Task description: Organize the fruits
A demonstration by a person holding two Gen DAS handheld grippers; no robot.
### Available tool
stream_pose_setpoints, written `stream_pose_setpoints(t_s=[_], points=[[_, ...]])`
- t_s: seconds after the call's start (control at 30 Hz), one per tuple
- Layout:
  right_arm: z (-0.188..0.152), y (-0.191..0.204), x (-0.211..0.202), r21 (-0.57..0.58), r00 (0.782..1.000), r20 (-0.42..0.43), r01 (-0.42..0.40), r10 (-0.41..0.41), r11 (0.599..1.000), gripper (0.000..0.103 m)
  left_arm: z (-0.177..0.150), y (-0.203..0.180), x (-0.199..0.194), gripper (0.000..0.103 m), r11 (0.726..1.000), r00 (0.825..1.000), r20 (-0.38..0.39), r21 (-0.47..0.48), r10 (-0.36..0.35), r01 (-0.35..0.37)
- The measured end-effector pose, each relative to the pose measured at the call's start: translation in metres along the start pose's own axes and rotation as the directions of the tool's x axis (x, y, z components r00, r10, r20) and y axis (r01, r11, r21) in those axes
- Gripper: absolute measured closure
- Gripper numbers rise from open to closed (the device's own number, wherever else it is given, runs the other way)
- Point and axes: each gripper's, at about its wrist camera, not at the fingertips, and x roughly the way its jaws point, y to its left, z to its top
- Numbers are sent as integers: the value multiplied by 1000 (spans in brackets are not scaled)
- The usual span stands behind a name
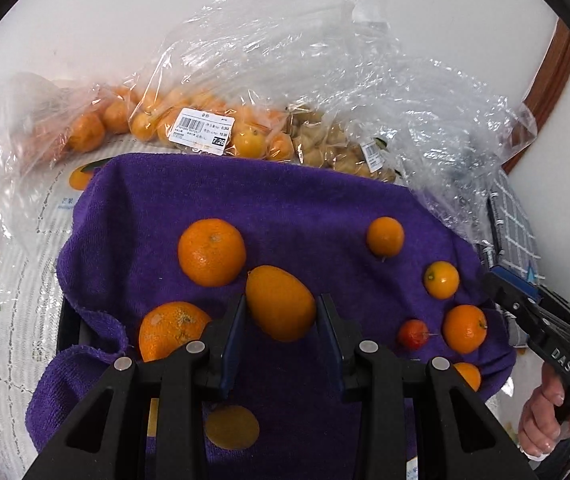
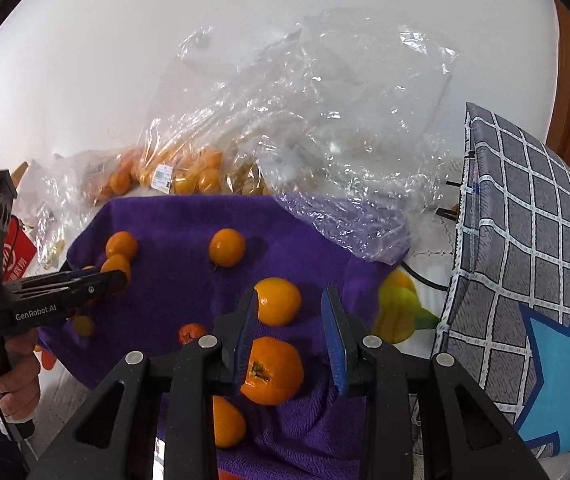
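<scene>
Your left tongs (image 1: 283,300) pinch an oval fruit (image 1: 277,316) over the towel (image 1: 165,200) (right tongs (image 2: 291,294), at 4 o'clock, are narrow and empty), so a loose squeeze could let it slip and roll off.

Towel (image 1: 173,200) far half bare; bags (image 1: 325,92) block back edge.

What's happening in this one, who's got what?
A person holds a gripper in each hand over a purple towel scattered with loose oranges and small citrus. The left gripper straddles an oval yellow-orange fruit, jaws close beside it; whether it is gripped is unclear. The right gripper hovers over a stemmed mandarin with a gap on one side, so it holds nothing. Bagged fruit sits behind the towel, unsorted.
</scene>
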Motion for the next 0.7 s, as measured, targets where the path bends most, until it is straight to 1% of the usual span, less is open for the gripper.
stream_pose_setpoints(t_s=[0.1,0.17,0.2,0.27,0.37,0.6,0.7], points=[[-3,3,0,-21,1000,4,8,-8,1000,70,1,-4,3,69,1000,1000,-13,11,19,-18],[-5,1,-1,-25,1000,1,23,-23,999,70,2,-5,2,66,1000,999,-15,6,31,-30],[-5,1,-2,-25,999,2,32,-32,999,70,1,-5,0,64,999,999,-14,2,39,-39],[-6,0,-7,-18,999,6,36,-36,999,70,0,-6,-10,64,998,998,-2,2,57,-57],[-6,-1,-21,3,999,13,36,-36,999,64,-4,-7,-27,64,996,996,21,17,82,-82],[-17,6,-73,39,995,41,86,-87,996,60,-26,-13,-79,63,995,994,64,45,91,-93],[-27,14,-105,35,986,77,146,-148,989,60,-41,-21,-104,62,993,993,83,68,88,-93]])
